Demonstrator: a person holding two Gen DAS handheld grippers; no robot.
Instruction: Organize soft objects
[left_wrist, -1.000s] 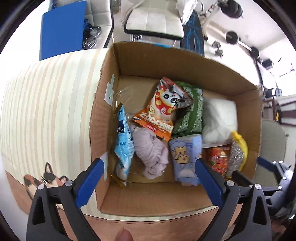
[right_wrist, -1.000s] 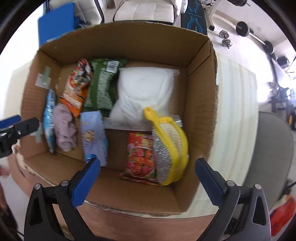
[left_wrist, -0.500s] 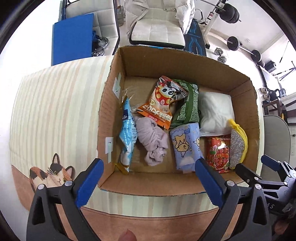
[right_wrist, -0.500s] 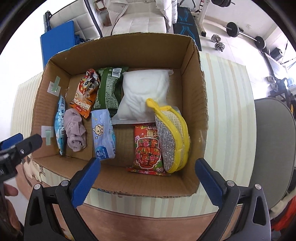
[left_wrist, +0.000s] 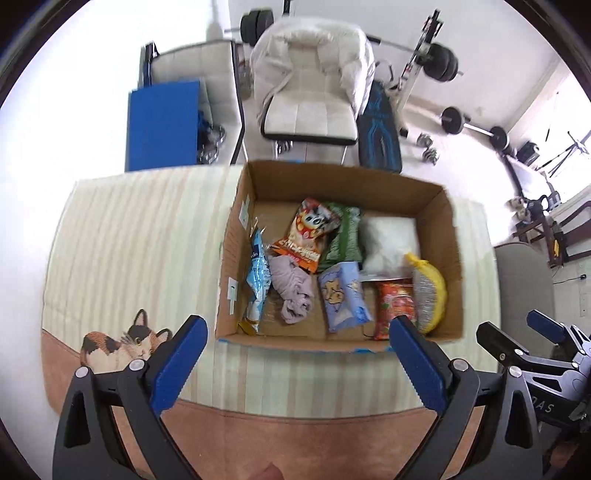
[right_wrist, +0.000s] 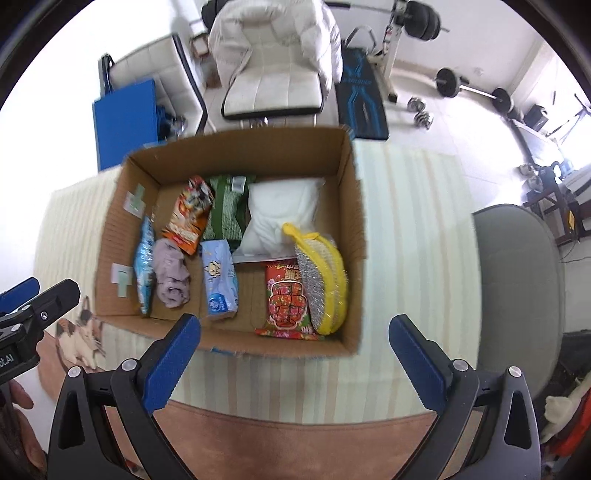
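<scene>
An open cardboard box (left_wrist: 452, 240) (right_wrist: 354, 206) stands on the striped table cover. Inside lie an orange cat snack bag (left_wrist: 308, 236) (right_wrist: 188, 218), a green bag (left_wrist: 343, 236), a white soft pack (left_wrist: 389, 242) (right_wrist: 282, 214), a crumpled mauve cloth (left_wrist: 291, 290) (right_wrist: 170, 275), a light blue tissue pack (left_wrist: 343, 295) (right_wrist: 218, 284), a thin blue packet (left_wrist: 258, 273), a red packet (right_wrist: 286, 295) and a yellow scrubber (left_wrist: 428, 295) (right_wrist: 325, 280). My left gripper (left_wrist: 295, 365) is open and empty, high above the box's near edge. My right gripper (right_wrist: 295, 362) is open and empty, also above the near edge.
The table cover (left_wrist: 140, 236) has a cat picture (left_wrist: 122, 341) at the near left. Behind the table stand a white chair (left_wrist: 310, 96), a blue panel (left_wrist: 162, 125) and weights (left_wrist: 454, 120). A grey chair (right_wrist: 517, 273) is at the right.
Both grippers have pulled up and back from the box, so it looks smaller and more of the room shows. Both stay open and empty. The items in the box have not moved.
</scene>
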